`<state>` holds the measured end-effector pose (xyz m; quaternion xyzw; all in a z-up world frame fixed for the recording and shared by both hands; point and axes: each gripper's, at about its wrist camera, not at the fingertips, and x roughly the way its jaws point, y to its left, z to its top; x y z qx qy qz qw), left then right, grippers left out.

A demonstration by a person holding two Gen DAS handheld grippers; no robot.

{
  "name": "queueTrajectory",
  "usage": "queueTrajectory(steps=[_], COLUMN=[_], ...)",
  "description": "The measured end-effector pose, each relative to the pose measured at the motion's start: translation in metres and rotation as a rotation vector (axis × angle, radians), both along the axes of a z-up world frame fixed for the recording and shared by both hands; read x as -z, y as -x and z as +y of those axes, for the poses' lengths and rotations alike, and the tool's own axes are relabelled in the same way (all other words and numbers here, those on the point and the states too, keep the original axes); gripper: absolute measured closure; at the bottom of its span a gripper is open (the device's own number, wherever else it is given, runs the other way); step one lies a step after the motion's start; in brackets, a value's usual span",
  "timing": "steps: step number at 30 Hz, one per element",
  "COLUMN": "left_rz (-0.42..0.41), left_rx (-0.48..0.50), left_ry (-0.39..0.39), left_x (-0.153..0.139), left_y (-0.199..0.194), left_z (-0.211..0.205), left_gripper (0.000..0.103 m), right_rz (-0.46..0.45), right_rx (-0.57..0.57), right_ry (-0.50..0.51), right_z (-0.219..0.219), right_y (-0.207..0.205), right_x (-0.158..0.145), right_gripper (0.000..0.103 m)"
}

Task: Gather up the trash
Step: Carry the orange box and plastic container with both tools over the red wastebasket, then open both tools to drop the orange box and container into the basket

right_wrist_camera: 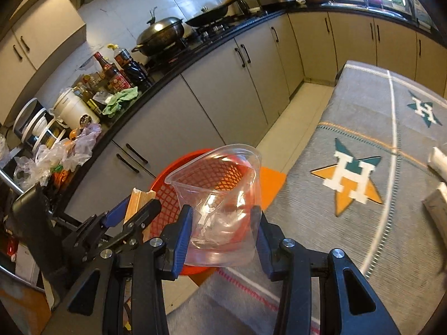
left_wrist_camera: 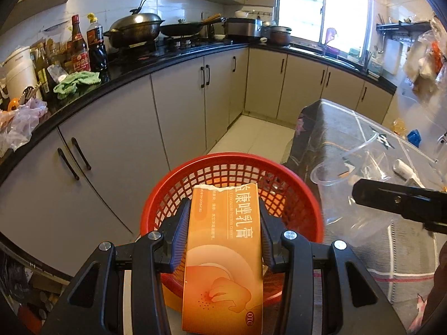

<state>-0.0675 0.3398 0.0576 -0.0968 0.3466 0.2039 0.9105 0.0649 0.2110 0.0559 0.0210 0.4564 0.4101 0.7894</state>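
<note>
Left tool pinches an orange cardboard medicine box above a red plastic mesh basket; right tool pinches a crumpled clear plastic cup.

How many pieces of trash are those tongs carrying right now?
2: an orange cardboard medicine box in the left tongs, a clear plastic cup in the right tongs.

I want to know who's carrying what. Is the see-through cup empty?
Yes, the clear plastic cup pinched by the right gripper has nothing inside; the red basket shows through it.
</note>
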Motion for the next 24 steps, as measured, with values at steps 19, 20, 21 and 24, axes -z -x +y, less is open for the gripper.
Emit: queueTrajectory(steps=[19, 20, 21, 24], left_rz=[0.033, 0.034, 0.035, 0.037], left_rx=[-0.016, -0.015, -0.013, -0.012], left_ry=[0.055, 0.054, 0.053, 0.053], left_x=[0.03, 0.031, 0.032, 0.032], left_y=[-0.011, -0.011, -0.012, -0.014], left_z=[0.028, 0.028, 0.028, 0.028], left_gripper=[0.06, 0.06, 0.06, 0.06], right_rz=[0.042, 0.044, 0.046, 0.047], right_rx=[-0.02, -0.019, -0.02, -0.019], right_ry=[0.058, 0.058, 0.059, 0.062], right_z=[0.042, 0.043, 0.043, 0.045], right_y=[-0.014, -0.014, -0.015, -0.016], right_x=[0.031, 0.032, 0.033, 0.034], right_gripper=[0.055, 0.055, 0.054, 0.054])
